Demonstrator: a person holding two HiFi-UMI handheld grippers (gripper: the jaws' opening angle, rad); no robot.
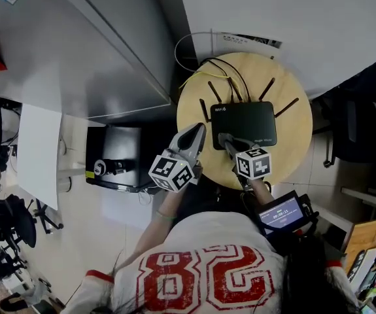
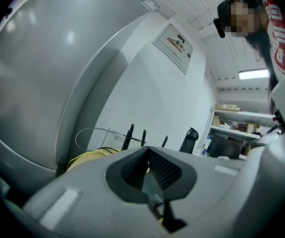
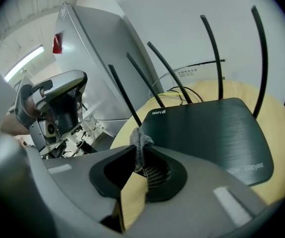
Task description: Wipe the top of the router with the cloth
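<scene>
A: Router (image 1: 243, 123)?
B: Flat black rectangular slab with a brushed top, lying on the round pale-wood table (image 1: 295, 146). Its long axis runs crosswise to me, and thin rod antennas (image 3: 213, 48) rise along its far edge.
A: Grippers?
B: My right gripper (image 3: 141, 157) is clamped on the nubbly grey cloth (image 3: 140, 144) at the router's near-left corner. My left gripper (image 2: 148, 152) has its jaws together and empty, just left of the router.

Left gripper (image 1: 198, 131): jaws together, nothing between, tip angled inward.
Right gripper (image 1: 224, 138): jaws pinched on cloth (image 3: 140, 143).
Forearms (image 1: 163, 211): both reaching forward, grippers side by side.
</scene>
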